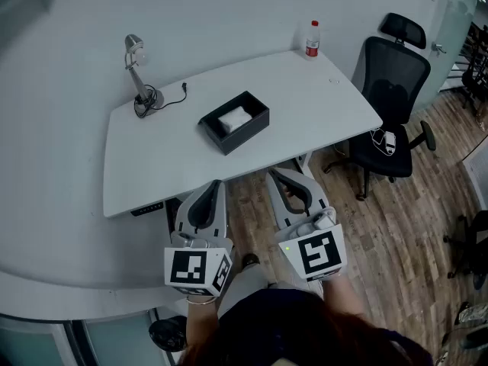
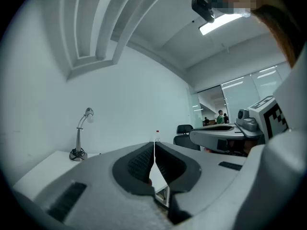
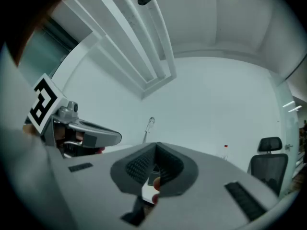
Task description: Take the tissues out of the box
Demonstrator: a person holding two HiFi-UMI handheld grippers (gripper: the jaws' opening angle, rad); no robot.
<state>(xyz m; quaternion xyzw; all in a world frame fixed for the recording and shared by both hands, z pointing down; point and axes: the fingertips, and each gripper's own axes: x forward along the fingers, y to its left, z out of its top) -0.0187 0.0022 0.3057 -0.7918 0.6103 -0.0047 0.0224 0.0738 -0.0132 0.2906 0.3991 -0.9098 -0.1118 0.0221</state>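
A black open box [image 1: 234,121] sits near the middle of the white table [image 1: 152,162], with white tissues [image 1: 233,117] lying inside it. Both grippers hang short of the table's near edge, pointing toward it. My left gripper [image 1: 216,184] is shut with nothing between its jaws; its tips meet in the left gripper view [image 2: 154,143]. My right gripper [image 1: 272,174] is shut and empty too, its jaws closed together in the right gripper view [image 3: 155,146]. The box is hidden behind the jaws in both gripper views.
A grey desk lamp [image 1: 137,75] with its cable stands at the table's back left. A bottle with a red cap [image 1: 313,39] is at the back right corner. A black office chair [image 1: 390,97] stands to the right on the wooden floor [image 1: 396,235].
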